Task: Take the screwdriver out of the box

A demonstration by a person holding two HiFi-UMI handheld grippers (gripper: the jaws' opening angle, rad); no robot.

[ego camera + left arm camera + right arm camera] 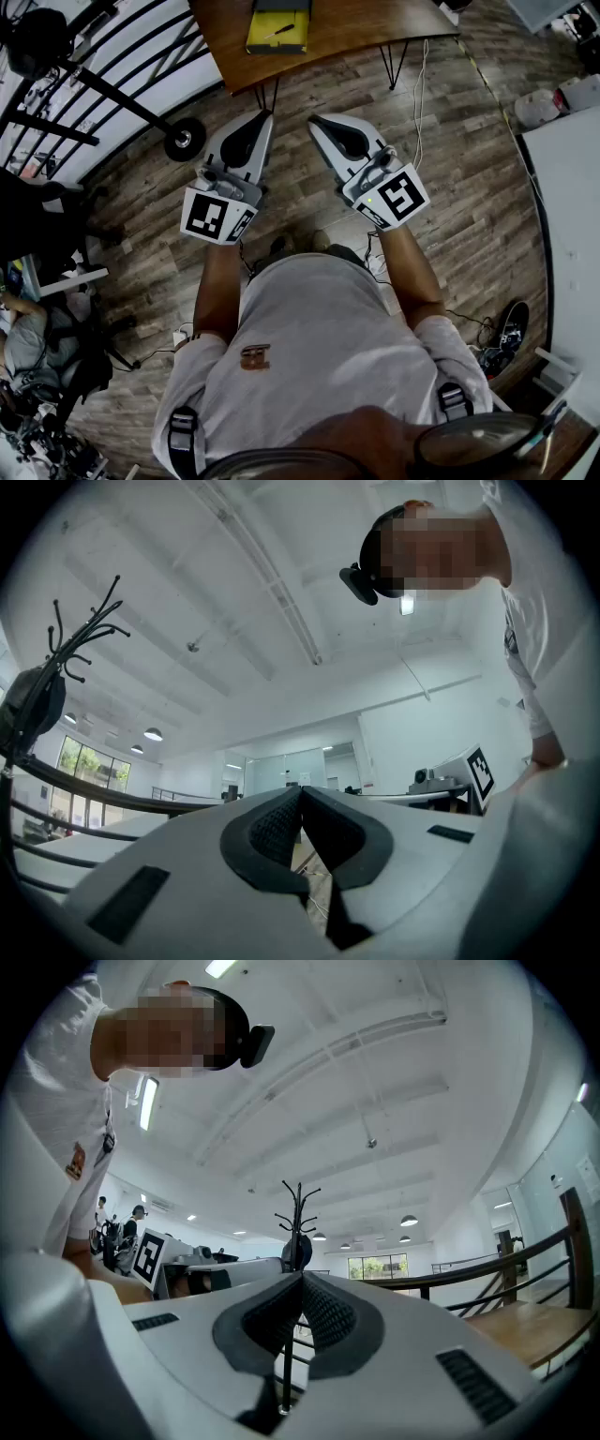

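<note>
A yellow box (277, 33) lies on the brown wooden table (375, 23) at the top of the head view. A dark screwdriver (280, 31) rests in it. My left gripper (265, 115) and right gripper (314, 120) hang side by side over the plank floor, well short of the table, both pointing towards it. Each is shut with nothing between its jaws. In the left gripper view the left gripper (301, 790) has its ribbed pads closed together and points up at the ceiling. The right gripper (302, 1276) looks the same in the right gripper view. Neither gripper view shows the box.
A black rail stand with a wheel (185, 139) stands to the left of the table. A white tabletop (572, 187) runs along the right edge. Cables trail over the floor by the table leg (394, 64). A coat stand (296, 1218) rises ahead of the right gripper.
</note>
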